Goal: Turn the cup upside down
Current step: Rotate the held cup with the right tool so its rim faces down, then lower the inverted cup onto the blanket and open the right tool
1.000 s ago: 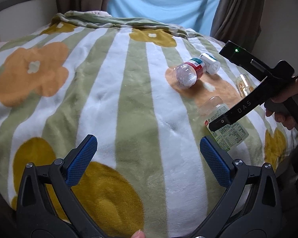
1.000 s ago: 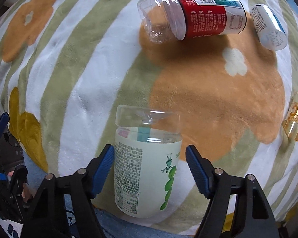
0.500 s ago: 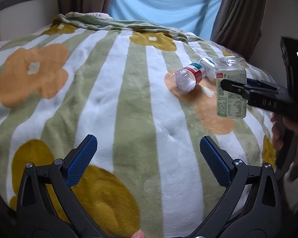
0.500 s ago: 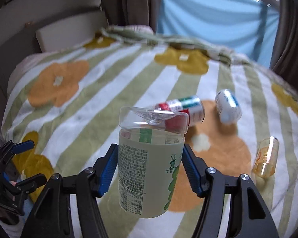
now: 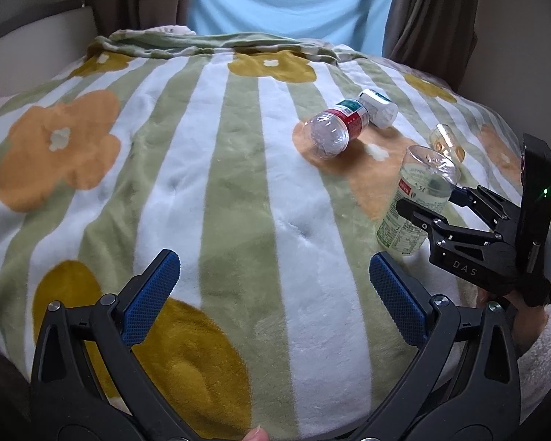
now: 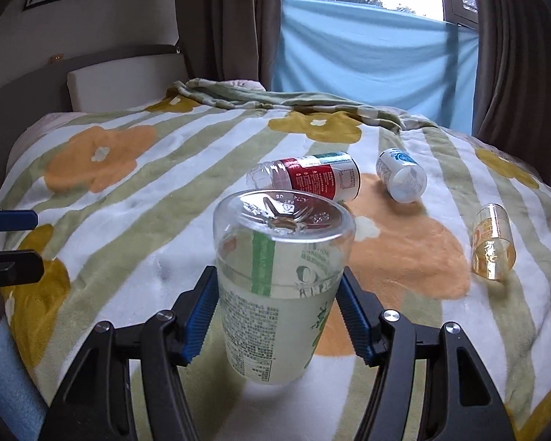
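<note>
The cup [image 6: 281, 286] is a clear plastic cup cut from a bottle, with a pale green label. My right gripper [image 6: 277, 312] is shut on it, blue pads on both sides. The cup stands base up, tilted slightly, mouth down just above or at the blanket. It also shows in the left wrist view [image 5: 417, 202] at the right, held by the right gripper [image 5: 428, 202]. My left gripper [image 5: 272, 294] is open and empty over the near part of the bed.
A striped flower blanket [image 5: 165, 183] covers the bed. A red-labelled clear cup [image 6: 308, 180], a white bottle [image 6: 400, 178] and a small amber cup [image 6: 494, 246] lie on their sides beyond. Curtains, a blue cloth and a headboard stand behind.
My right gripper closed on the cup lying on the blanket, lifted it and turned it base up, then lowered it toward the blanket. My left gripper stayed put.
</note>
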{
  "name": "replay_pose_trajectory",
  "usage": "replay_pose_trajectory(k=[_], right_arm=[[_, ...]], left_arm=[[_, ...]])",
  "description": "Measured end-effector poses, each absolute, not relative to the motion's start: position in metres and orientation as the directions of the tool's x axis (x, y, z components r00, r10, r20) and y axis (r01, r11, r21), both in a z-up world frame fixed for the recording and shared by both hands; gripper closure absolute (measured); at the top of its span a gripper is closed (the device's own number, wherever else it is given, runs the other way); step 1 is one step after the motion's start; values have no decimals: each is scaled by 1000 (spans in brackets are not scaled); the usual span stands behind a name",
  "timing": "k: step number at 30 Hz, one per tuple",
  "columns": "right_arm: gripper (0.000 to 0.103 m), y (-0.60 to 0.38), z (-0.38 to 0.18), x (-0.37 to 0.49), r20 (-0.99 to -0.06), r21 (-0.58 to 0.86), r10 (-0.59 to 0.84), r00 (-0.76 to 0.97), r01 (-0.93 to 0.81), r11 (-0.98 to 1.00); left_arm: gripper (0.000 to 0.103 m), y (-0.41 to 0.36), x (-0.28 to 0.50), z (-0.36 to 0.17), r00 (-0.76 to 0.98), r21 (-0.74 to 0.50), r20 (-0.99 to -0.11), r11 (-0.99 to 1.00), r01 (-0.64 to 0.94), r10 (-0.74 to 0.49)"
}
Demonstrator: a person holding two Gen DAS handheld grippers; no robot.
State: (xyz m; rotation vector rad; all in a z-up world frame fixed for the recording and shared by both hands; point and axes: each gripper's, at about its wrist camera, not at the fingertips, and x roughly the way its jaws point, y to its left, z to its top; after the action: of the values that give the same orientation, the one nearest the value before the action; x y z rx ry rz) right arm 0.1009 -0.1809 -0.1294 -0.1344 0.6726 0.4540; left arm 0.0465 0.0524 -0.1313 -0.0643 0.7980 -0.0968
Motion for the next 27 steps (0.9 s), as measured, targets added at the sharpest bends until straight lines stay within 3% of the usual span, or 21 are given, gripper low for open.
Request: replay_pose_trajectory(k=[7, 17, 18, 19, 20, 27], right_arm=[[44, -193, -136, 104, -752, 61, 351, 558, -471, 880], [43, -182, -135, 120, -830, 59, 300, 470, -462, 885], [32, -183, -135, 122, -831, 66, 301, 468, -455, 888], [5, -184, -136, 124, -834, 74, 301, 461, -448, 891], [0, -185, -137, 125, -842, 86, 304, 445, -446, 891], [0, -184, -137, 122, -841, 85, 313, 442, -463, 882]], left_arm=[[0, 44, 48, -131, 682, -98, -720, 992, 81, -127], [0, 53, 44, -120, 701, -92, -704, 993, 69, -114], [0, 54, 43, -120, 703, -92, -702, 993, 68, -113], [0, 55, 43, -120, 704, -92, -701, 993, 67, -112], [0, 56, 42, -119, 705, -94, -700, 993, 67, -114], [0, 58, 40, -115, 713, -113, -690, 991, 69, -128]])
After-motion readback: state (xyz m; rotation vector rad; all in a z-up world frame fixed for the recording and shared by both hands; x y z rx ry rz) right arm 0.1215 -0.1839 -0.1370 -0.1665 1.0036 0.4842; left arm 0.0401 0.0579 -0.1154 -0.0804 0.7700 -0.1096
